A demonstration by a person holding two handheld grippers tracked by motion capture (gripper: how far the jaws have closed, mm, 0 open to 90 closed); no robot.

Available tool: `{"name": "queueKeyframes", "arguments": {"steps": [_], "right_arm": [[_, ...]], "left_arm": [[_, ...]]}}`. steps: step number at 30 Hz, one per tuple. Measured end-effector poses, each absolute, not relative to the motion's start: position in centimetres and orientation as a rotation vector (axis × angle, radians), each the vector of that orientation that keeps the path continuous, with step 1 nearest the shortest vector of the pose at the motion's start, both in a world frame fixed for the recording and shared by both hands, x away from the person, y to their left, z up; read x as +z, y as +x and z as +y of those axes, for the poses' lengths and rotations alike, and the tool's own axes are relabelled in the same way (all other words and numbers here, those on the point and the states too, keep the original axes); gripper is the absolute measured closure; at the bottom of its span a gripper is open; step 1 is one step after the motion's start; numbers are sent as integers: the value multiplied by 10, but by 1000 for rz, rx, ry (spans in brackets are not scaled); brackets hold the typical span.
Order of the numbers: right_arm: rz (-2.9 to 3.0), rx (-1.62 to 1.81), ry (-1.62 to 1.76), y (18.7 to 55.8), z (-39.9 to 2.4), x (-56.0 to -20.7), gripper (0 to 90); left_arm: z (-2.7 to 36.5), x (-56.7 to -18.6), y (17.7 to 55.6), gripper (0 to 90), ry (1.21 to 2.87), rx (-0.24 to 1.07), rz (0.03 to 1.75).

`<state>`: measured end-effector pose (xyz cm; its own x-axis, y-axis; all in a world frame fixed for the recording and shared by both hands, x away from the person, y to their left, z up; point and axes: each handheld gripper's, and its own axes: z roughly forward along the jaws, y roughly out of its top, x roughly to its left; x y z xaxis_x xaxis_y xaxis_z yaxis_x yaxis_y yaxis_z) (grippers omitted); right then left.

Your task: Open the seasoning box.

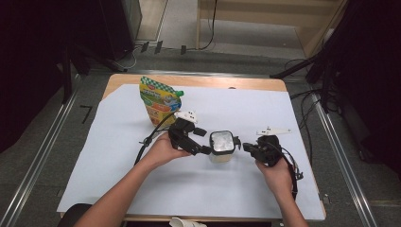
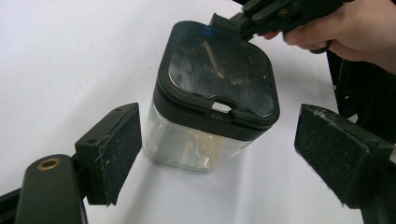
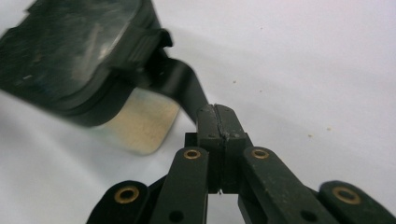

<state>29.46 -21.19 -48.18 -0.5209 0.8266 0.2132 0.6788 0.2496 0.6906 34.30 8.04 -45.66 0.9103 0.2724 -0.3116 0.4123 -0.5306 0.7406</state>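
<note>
Container (image 1: 222, 147) with a clear body and a black lid (image 2: 219, 77) stands upright near the middle of the bench (image 1: 118, 151), on the white sheet (image 1: 227, 189) that covers most of it. Left gripper (image 1: 206, 145) is held just left of the container in the high view; in the left gripper view its fingers (image 2: 114, 151) stand wide apart, one on each side of the clear body, and neither pad touches it. Right gripper (image 1: 243, 147) sits just right of the container in the high view. In the right gripper view its fingers (image 3: 219, 123) are pressed fully together, pad against pad, with nothing visible between them; a flat black strip (image 3: 180, 86) runs from the fingertips to the catch on the lid's rim, and the frames do not show whether that strip belongs to the lid or to the gripper. In the left gripper view the right gripper's tip lies against the far edge of the lid. A yellow and green pouch (image 1: 160, 100) stands upright at the far left of the sheet, well apart from the container.
</note>
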Motion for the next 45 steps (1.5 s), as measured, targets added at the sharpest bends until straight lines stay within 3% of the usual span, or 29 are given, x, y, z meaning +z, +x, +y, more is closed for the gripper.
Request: {"name": "queueKeyframes", "arguments": {"steps": [13, 35, 45], "right_arm": [[2288, 1038, 1379, 311, -193, -494, 900], [2323, 1033, 1375, 308, -176, -495, 900], [2326, 1035, 1377, 307, -175, -495, 900]], "left_arm": [[74, -466, 341, 158, 2189, -187, 474], [66, -478, 333, 100, 2206, -111, 465], [64, -475, 325, 140, 2209, 15, 417]]}}
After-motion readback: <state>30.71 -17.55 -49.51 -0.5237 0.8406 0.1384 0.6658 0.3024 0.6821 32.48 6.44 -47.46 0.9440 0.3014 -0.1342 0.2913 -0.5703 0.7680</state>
